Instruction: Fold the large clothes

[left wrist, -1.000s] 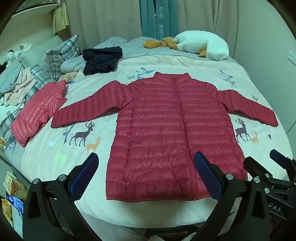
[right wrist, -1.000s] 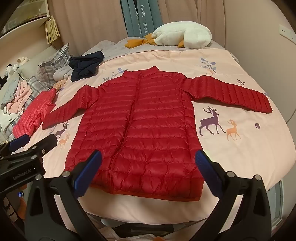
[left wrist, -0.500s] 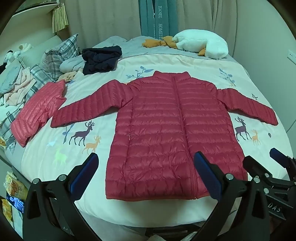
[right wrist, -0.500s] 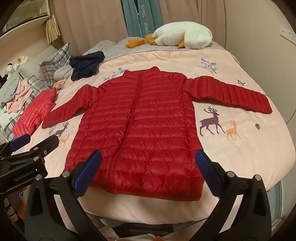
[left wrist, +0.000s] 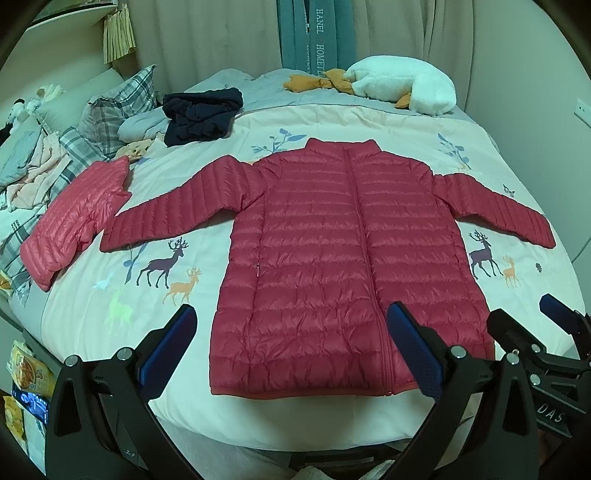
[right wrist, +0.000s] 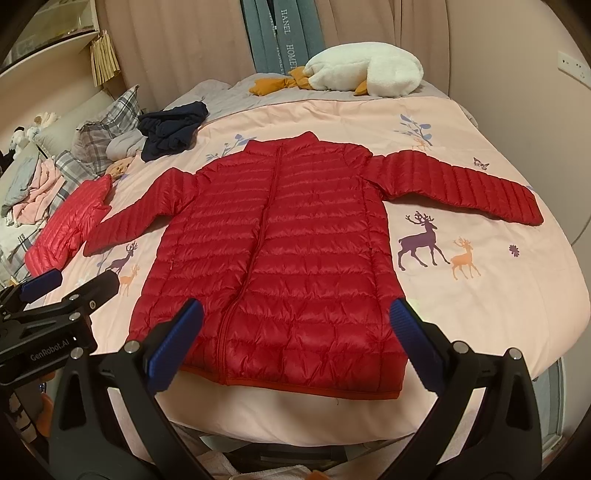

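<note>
On the bed (left wrist: 476,147), one red puffer jacket (left wrist: 332,251) lies flat, zipped, face up, both sleeves spread out to the sides, its hem at the near edge. Counting left to right: one heap of pale clothes (left wrist: 29,166) at the far left, two plaid pillows (left wrist: 110,110), one smaller folded pink puffer jacket (left wrist: 74,218) just beside the left sleeve cuff, one dark navy garment (left wrist: 199,114) bunched beyond it, and one white plush goose (left wrist: 402,88) at the far side. Six deer prints show on the cover. Nothing lies on the red jacket. Teal fabric (left wrist: 317,33) hanging behind reads "HANEL" and "HOMETE". The left gripper (left wrist: 291,347) hovers above the hem, its blue pads wide apart, holding nothing; its body reads "GenRobot.AI" in the right wrist view. The right gripper (right wrist: 295,339) hovers likewise, spread and empty.
</note>
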